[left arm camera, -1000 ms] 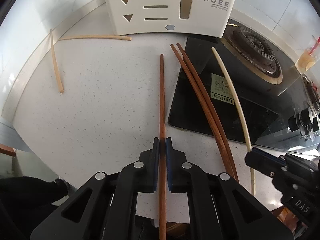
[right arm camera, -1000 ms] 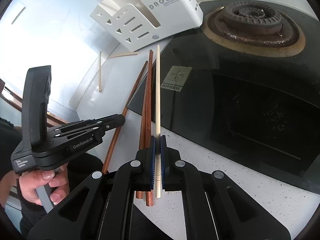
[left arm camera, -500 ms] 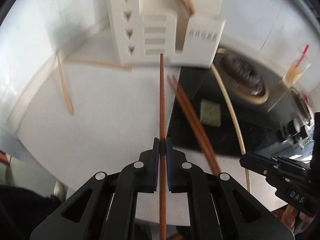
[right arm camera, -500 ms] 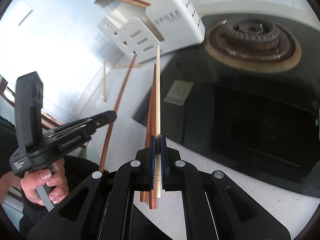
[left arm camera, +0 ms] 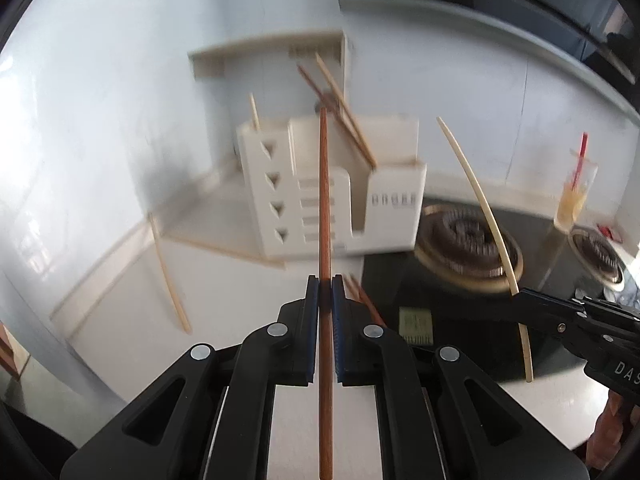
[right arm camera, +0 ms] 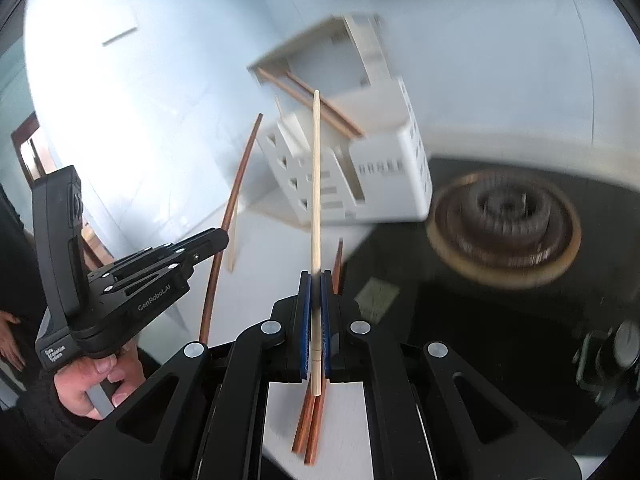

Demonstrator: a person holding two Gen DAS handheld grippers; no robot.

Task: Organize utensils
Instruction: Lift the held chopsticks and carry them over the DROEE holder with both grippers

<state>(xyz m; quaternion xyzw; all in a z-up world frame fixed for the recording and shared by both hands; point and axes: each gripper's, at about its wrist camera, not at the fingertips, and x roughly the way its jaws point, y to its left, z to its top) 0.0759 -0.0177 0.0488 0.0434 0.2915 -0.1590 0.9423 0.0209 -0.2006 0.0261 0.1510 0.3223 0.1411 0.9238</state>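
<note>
My left gripper (left arm camera: 325, 280) is shut on a reddish-brown chopstick (left arm camera: 324, 200) that points up toward the white utensil holder (left arm camera: 332, 184). My right gripper (right arm camera: 316, 276) is shut on a pale cream chopstick (right arm camera: 316, 168), which in the left wrist view shows as a curved cream chopstick (left arm camera: 480, 208) at the right. Both chopsticks are lifted off the counter. The utensil holder (right arm camera: 360, 176) has two brown chopsticks (left arm camera: 340, 108) leaning in it. Two more brown chopsticks (right arm camera: 310, 420) lie on the counter under my right gripper.
Two pale wooden chopsticks (left arm camera: 170, 276) lie on the white counter (left arm camera: 120, 300) left of the holder. A black glass hob (right arm camera: 480, 320) with a round burner (right arm camera: 504, 224) is at the right. A drink cup with a red straw (left arm camera: 576, 196) stands behind it. A hand (right arm camera: 92, 384) grips the left tool.
Both grippers have risen and tilted up with their chopsticks, which left the counter. The holder now sits lower and more central in both views.
</note>
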